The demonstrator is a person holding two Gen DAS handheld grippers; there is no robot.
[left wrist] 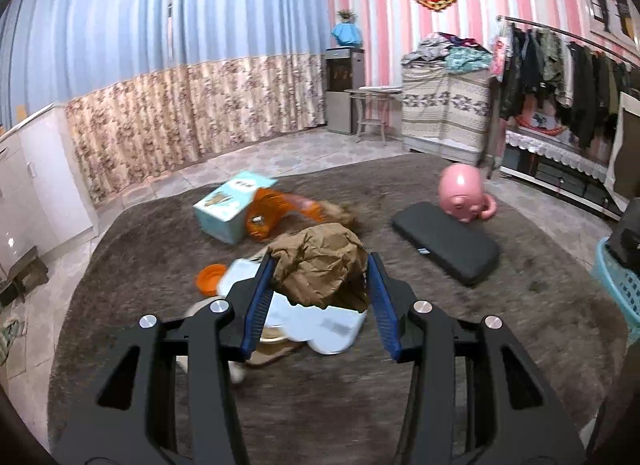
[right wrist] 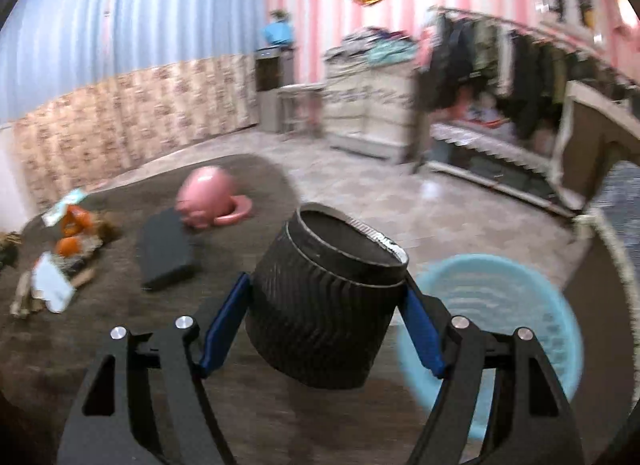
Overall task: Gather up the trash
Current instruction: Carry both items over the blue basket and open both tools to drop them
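Note:
My left gripper (left wrist: 320,265) is shut on a crumpled brown paper bag (left wrist: 320,265) and holds it above the grey rug (left wrist: 400,385). Under it lie a white flat packet (left wrist: 320,325), an orange lid (left wrist: 208,279), a light blue carton (left wrist: 228,207) and an orange wrapper (left wrist: 276,211). My right gripper (right wrist: 326,289) is shut on a black ribbed paper cup (right wrist: 324,305), tilted, in the air to the left of the light blue plastic basket (right wrist: 520,305). The same litter pile (right wrist: 60,265) shows far left in the blurred right wrist view.
A pink octopus toy (left wrist: 464,193) and a black flat cushion (left wrist: 444,243) lie on the rug. The blue basket's edge (left wrist: 616,277) is at the right. A white cabinet (left wrist: 36,185) stands left. A clothes rack (left wrist: 568,73), a covered chest (left wrist: 444,109) and a small table (left wrist: 372,105) stand behind.

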